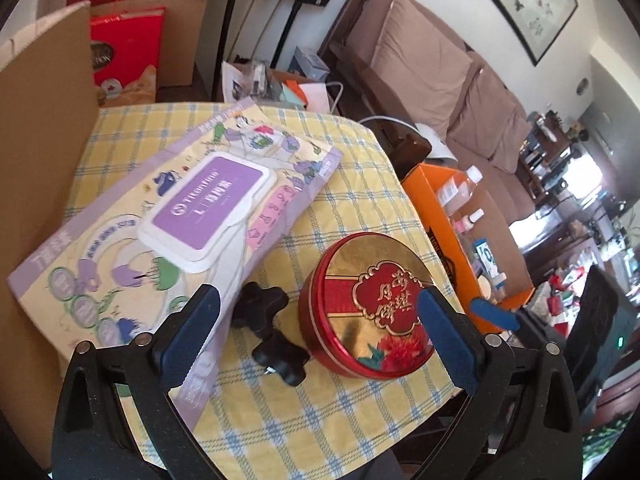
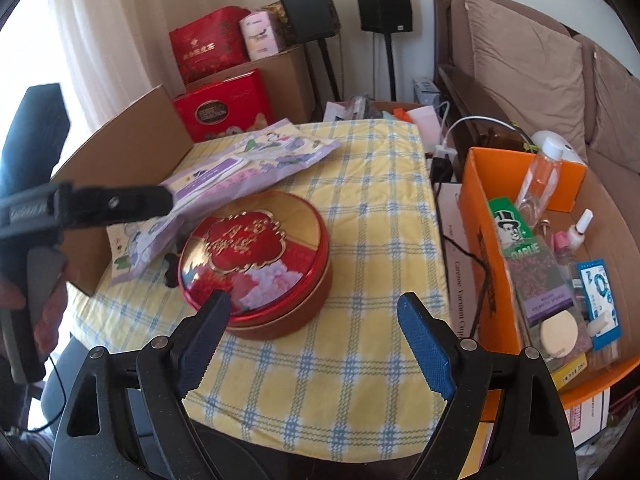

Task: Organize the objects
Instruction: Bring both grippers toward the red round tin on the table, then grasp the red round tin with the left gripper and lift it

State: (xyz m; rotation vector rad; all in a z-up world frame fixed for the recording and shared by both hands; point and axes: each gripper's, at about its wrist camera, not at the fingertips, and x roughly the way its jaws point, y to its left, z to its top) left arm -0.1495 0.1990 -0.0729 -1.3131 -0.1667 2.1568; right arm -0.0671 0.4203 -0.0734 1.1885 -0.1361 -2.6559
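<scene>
Fingers (image 2: 424, 344) spread; orange box (image 2: 478, 184) holds bottles (image 2: 540, 176).

Round red-and-gold tin (image 1: 366, 306) on yellow checked cloth (image 1: 360, 176), black knobs (image 1: 272, 330) just left, purple wipes pack (image 1: 168, 224) far left; left gripper (image 1: 316, 316) jaws wide, empty.

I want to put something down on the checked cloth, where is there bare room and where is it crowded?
Bare cloth lies in front of the round tin, toward the right gripper, and along the cloth's right side, between tin and orange box. Crowded: the left, where wipes pack, black knobs and tin sit close together.
</scene>
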